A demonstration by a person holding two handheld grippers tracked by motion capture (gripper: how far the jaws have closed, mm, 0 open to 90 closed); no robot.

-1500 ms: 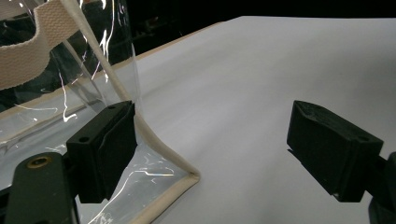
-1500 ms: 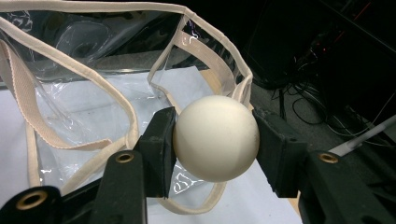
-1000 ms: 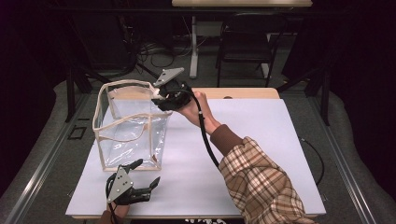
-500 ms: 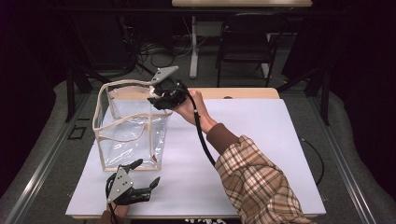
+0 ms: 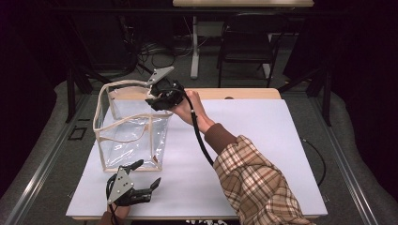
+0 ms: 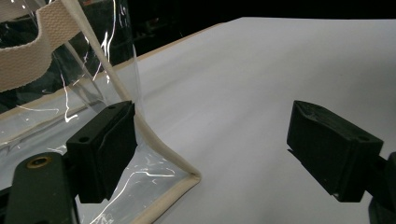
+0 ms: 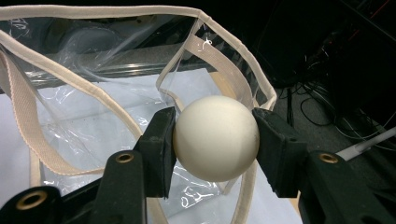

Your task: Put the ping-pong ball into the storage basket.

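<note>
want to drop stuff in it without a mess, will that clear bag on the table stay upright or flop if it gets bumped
The clear bag probably flops easily: its walls are thin, wrinkled film, with only cream fabric edging as a frame. It stands open on the table by itself, yet looks light, so a nudge would likely slide or tip it. The white ball landing inside might shift it.

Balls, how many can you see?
1. A white ball sits clamped in the right gripper above the open clear bag. Others could hide behind the bag's shiny folds.
</note>
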